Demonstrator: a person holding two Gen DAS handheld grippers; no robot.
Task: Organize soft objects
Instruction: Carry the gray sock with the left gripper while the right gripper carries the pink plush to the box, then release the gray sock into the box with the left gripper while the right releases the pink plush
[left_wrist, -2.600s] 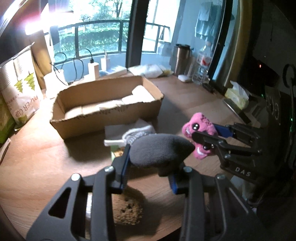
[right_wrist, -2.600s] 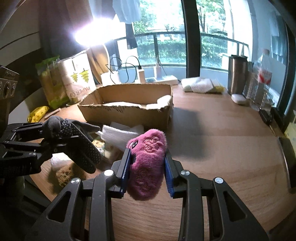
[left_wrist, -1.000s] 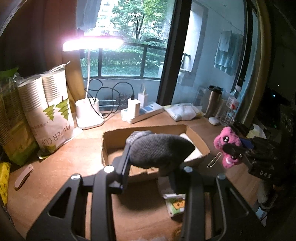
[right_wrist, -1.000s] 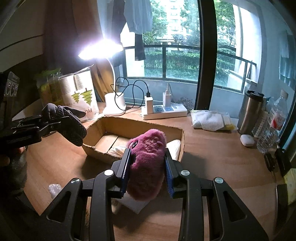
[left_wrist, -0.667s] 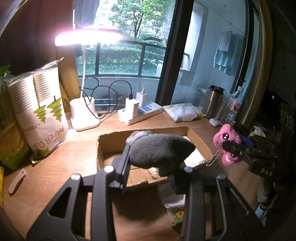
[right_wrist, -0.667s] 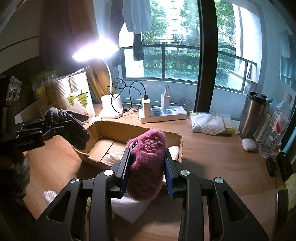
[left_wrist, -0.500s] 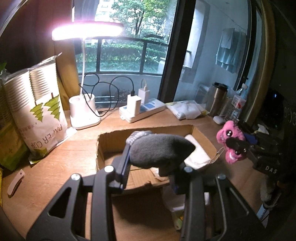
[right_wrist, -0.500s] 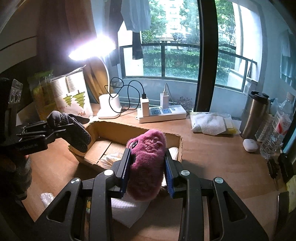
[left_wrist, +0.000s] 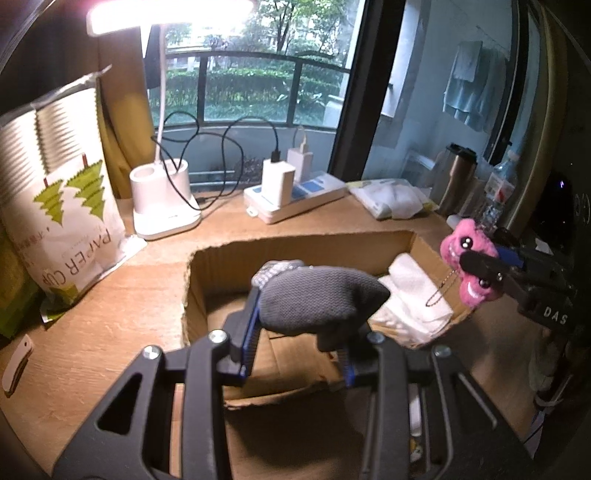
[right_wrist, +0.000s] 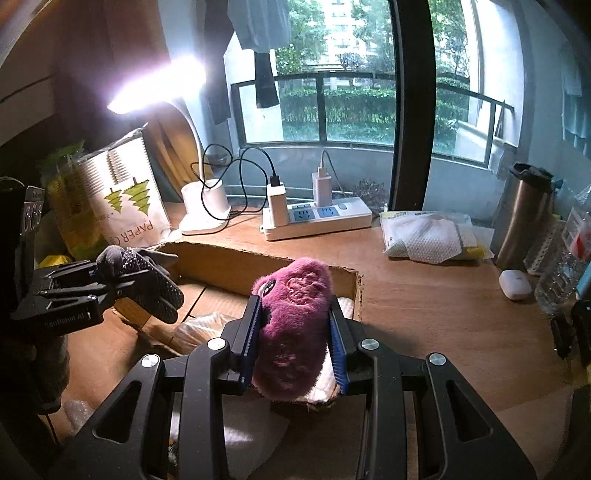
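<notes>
I note the grey glove clamped in my left gripper above the open cardboard box, the pink plush toy squeezed between my right gripper's jaws over the box's near right corner, white cloth lying inside.
</notes>
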